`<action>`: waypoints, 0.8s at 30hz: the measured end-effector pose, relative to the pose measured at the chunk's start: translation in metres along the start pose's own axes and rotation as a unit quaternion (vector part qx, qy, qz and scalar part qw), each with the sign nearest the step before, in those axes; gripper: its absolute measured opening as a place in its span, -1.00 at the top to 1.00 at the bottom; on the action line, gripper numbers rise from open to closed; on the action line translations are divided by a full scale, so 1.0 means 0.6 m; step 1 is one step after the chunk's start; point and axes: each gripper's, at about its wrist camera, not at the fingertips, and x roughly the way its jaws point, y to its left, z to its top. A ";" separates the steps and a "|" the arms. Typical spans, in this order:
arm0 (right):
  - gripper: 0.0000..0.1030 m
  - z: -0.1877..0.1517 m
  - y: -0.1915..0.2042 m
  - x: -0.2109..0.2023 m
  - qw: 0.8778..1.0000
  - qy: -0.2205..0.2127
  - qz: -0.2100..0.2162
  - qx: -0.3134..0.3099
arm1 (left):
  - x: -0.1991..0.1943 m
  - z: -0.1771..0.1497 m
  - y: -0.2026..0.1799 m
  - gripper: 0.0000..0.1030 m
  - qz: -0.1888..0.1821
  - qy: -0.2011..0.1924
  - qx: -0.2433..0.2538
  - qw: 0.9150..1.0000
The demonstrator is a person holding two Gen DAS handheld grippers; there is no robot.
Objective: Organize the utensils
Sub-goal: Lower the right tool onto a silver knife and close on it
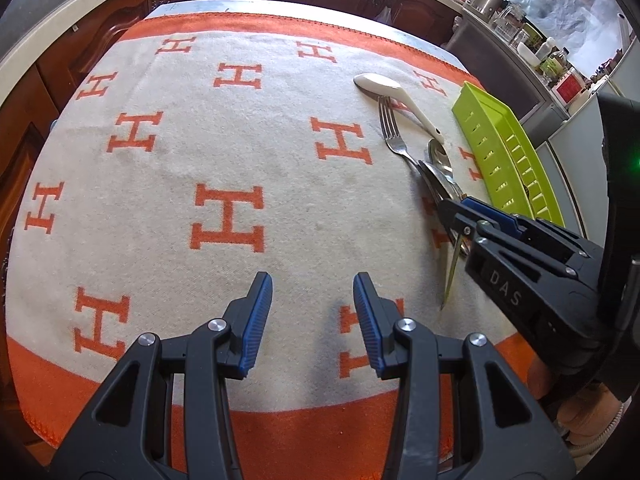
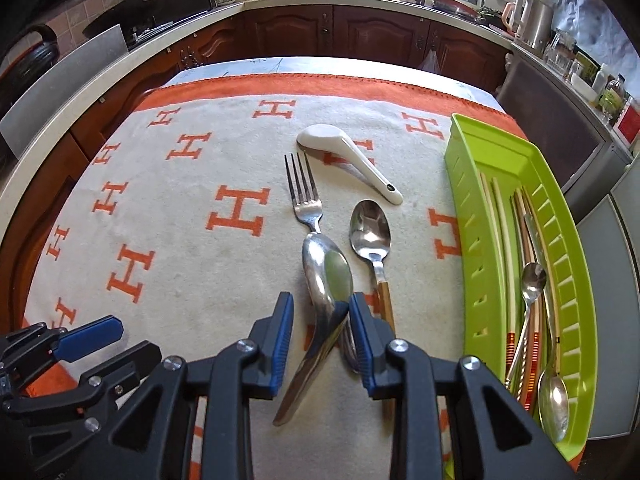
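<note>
Two claws over a cream blanket (image 2: pixel 200 272) with orange H marks, spread on the table. Right claw (image 2: pixel 320 320) low over the near middle, blue pads (image 2: pixel 282 344) parted by a narrow gap, straddling the neck of a large steel spoon (image 2: pixel 326 276) lying bowl-down; right pad touching the spoon's edge, left pad clear of it, so not clamped. Spoon's handle running near and left beneath the claw, tip resting on the blanket. Just right of it, a steel spoon with a wooden handle (image 2: pixel 370 232), bowl up, handle passing under the right finger. Just beyond the large spoon's bowl, a steel fork (image 2: pixel 304 196), tines pointing far, its neck hidden under that bowl. Farther still, a white ceramic soup spoon (image 2: pixel 348 160), bowl-down, lying on a slant with the handle toward the right. At the right edge of the blanket, a lime-green slotted utensil tray (image 2: pixel 472 240) running near to far, holding pale chopsticks (image 2: pixel 504 240), two more steel spoons (image 2: pixel 532 280) and some thinner pieces too crowded to tell apart.

Left claw (image 1: pixel 312 308) off to the left, hovering above bare blanket near the orange border, pads (image 1: pixel 256 320) wide apart, gripping nothing, well apart from the utensils. Behind the table, dark wooden kitchen cabinets (image 2: pixel 360 32) under a pale countertop.
</note>
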 end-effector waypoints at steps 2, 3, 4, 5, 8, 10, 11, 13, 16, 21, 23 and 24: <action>0.67 0.000 -0.006 0.001 1.000 0.000 0.003 0.006 | 0.003 0.001 -0.001 0.24 -0.002 0.000 0.001 1.000; 0.73 -0.001 -0.010 0.000 1.000 -0.002 0.005 0.012 | 0.005 0.002 -0.002 0.24 -0.003 0.001 0.002 1.000; 0.77 -0.002 -0.015 0.000 1.000 -0.003 0.004 0.016 | 0.007 0.003 -0.003 0.24 -0.004 0.001 0.002 1.000; 0.82 -0.003 -0.019 -0.001 1.000 -0.004 0.004 0.019 | 0.009 0.004 -0.005 0.24 -0.004 0.001 0.003 1.000; 0.95 -0.004 -0.040 -0.004 0.999 -0.001 0.025 0.044 | 0.016 0.009 -0.008 0.24 -0.010 0.005 0.003 1.000; 0.96 -0.004 -0.053 -0.008 0.997 -0.001 0.044 0.060 | 0.019 0.013 -0.011 0.24 -0.014 0.006 0.003 1.000; 0.96 -0.004 -0.058 -0.011 0.997 -0.002 0.050 0.067 | 0.021 0.016 -0.014 0.24 -0.016 0.005 0.003 1.000; 0.96 -0.004 -0.067 -0.019 0.995 -0.010 0.056 0.077 | 0.025 0.023 -0.020 0.24 -0.021 0.003 0.005 1.000; 0.96 -0.001 -0.080 -0.028 0.993 -0.018 0.069 0.092 | 0.033 0.043 -0.027 0.24 -0.035 0.002 0.002 0.999; 0.96 0.002 -0.105 -0.042 0.989 -0.029 0.092 0.116 | 0.054 0.094 -0.037 0.25 -0.056 -0.014 -0.006 0.998; 0.96 0.001 -0.114 -0.047 0.987 -0.033 0.099 0.122 | 0.071 0.119 -0.042 0.25 -0.066 -0.014 -0.010 0.998; 0.96 0.001 -0.119 -0.050 0.986 -0.036 0.103 0.124 | 0.079 0.131 -0.042 0.25 -0.075 -0.014 -0.013 0.997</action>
